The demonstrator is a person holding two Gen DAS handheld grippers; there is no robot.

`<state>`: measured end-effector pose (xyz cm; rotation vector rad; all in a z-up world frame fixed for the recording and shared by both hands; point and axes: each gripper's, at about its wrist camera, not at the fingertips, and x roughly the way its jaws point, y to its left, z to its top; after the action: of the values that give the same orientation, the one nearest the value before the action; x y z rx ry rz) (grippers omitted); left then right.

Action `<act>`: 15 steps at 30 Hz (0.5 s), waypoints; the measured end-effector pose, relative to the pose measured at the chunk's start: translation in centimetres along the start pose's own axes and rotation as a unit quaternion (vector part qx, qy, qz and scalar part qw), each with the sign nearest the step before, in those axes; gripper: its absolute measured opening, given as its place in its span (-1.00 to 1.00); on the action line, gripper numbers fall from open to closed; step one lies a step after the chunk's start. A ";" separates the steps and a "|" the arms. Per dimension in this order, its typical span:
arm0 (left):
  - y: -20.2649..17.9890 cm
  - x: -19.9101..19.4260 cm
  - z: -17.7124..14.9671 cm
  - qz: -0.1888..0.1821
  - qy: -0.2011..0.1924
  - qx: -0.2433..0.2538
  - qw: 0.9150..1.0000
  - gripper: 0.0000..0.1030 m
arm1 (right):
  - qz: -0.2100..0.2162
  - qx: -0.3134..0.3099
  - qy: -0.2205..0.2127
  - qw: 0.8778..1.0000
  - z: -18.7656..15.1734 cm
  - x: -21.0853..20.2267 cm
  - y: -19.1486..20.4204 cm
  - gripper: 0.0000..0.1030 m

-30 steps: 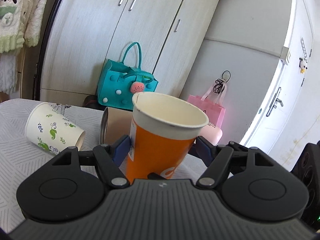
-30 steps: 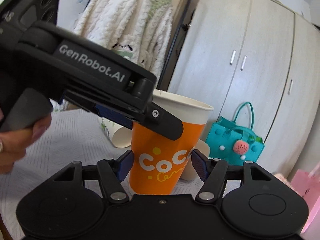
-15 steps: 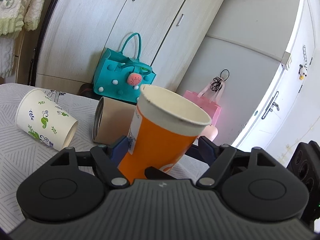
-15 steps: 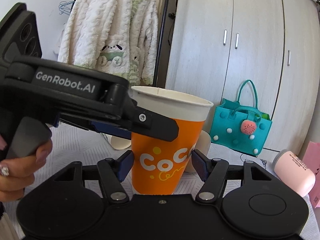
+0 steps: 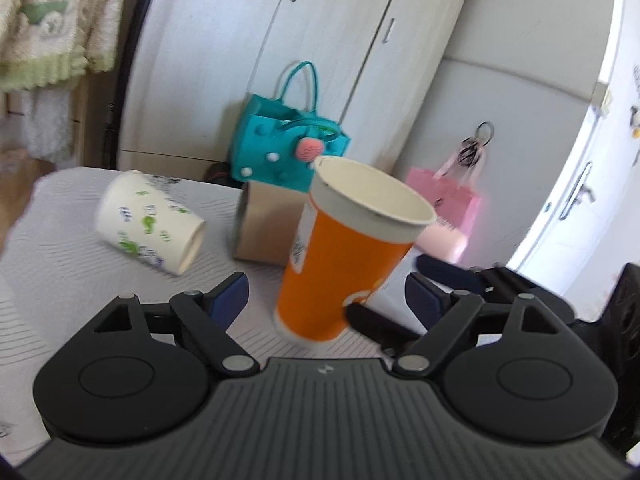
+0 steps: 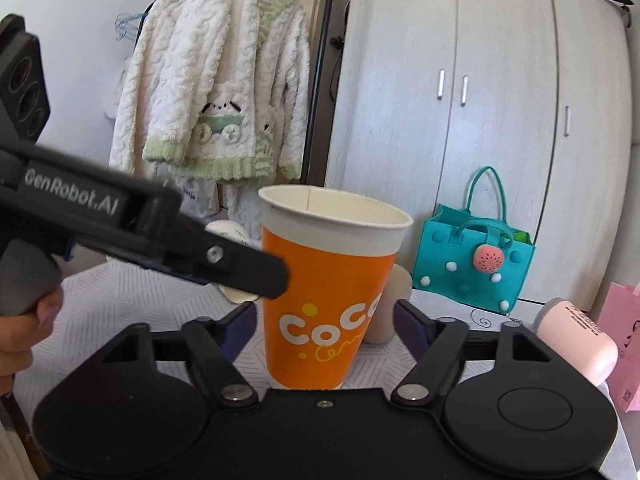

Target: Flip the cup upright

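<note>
Orange cup: tall orange paper cup (image 6: 332, 300) with white rim band and white "CoCo" lettering, mouth up, standing on the table (image 5: 60, 280); reads upright in my right view, tilted toward the right in my left view. Inside shows bare white paper, nothing in it that I can see.
Left tool (image 5: 326, 292): spread wide, blue pads clear of the orange cup on both sides, cup ahead of the gap, not gripped.
Right tool (image 6: 324, 320): wide too, cup between the fingers with a gap each side.
White cup: white paper cup with green leaf print (image 5: 150, 222), on its side left of the orange one, mouth facing right and toward me; interior not visible.
Brown cup: plain brown paper cup (image 5: 266, 228), on its side just behind the orange cup, well apart from the white one.
Pink tumbler: pale pink lidded tumbler (image 6: 576, 340), lying at the right.
Edges: table's far edge runs just behind the fallen cups; teal felt handbag (image 6: 472, 256) and pink paper bag (image 5: 448, 196) beyond it, before the pale wardrobe (image 6: 480, 80).
Room: open patterned cloth left of the orange cup, in front of the white cup.
</note>
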<state>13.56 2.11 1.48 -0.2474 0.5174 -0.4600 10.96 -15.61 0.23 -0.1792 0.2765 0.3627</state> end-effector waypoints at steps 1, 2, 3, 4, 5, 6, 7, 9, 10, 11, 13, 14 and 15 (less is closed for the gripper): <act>-0.2 -0.4 -0.1 0.014 0.002 0.006 1.000 0.72 | 0.000 0.007 -0.001 1.000 0.0 -0.4 0.0 0.60; -0.5 -0.8 -0.1 0.028 0.004 0.013 1.000 0.72 | 0.000 0.015 -0.001 1.000 -0.1 -0.9 -0.1 0.60; -0.7 -1.3 -0.2 0.038 0.004 0.018 0.999 0.73 | 0.000 0.022 -0.002 1.000 -0.1 -1.4 -0.1 0.61; -0.9 -1.7 -0.2 0.047 0.005 0.023 0.999 0.76 | -0.002 0.028 -0.003 1.000 -0.1 -1.9 -0.2 0.62; -1.2 -2.3 -0.2 0.056 0.003 0.028 0.998 0.76 | -0.005 0.032 -0.004 0.999 -0.2 -2.4 -0.2 0.65; -1.6 -2.8 -0.4 0.065 -0.005 0.037 0.997 0.77 | -0.008 0.033 -0.005 0.999 -0.3 -3.0 -0.3 0.65; -2.1 -3.5 -0.5 0.075 -0.014 0.044 0.996 0.80 | -0.013 0.031 -0.005 0.999 -0.5 -3.4 -0.3 0.65; -2.8 -4.6 -0.8 0.091 -0.022 0.051 0.994 0.82 | -0.027 0.032 -0.006 0.999 -0.8 -4.2 -0.3 0.65; -3.2 -5.1 -0.9 0.094 -0.024 0.055 0.994 0.83 | -0.032 0.036 -0.005 0.999 -0.8 -4.5 -0.4 0.65; -3.6 -5.6 -1.0 0.096 -0.025 0.058 0.993 0.84 | -0.033 0.040 -0.004 0.999 -0.9 -4.9 -0.5 0.65; -4.3 -6.5 -1.4 0.105 -0.022 0.065 0.992 0.86 | -0.033 0.045 -0.004 0.998 -0.9 -5.9 -0.5 0.65; -4.6 -6.8 -1.6 0.113 -0.021 0.068 0.991 0.86 | -0.036 0.047 -0.006 0.998 -0.9 -6.4 -0.5 0.65; -4.9 -7.1 -1.7 0.119 -0.021 0.071 0.990 0.86 | -0.038 0.047 -0.008 0.998 -0.9 -6.9 -0.4 0.65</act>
<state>5.40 1.08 4.65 -0.0569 0.4644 -0.2562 4.65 -18.43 1.46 -0.0938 0.2700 0.2756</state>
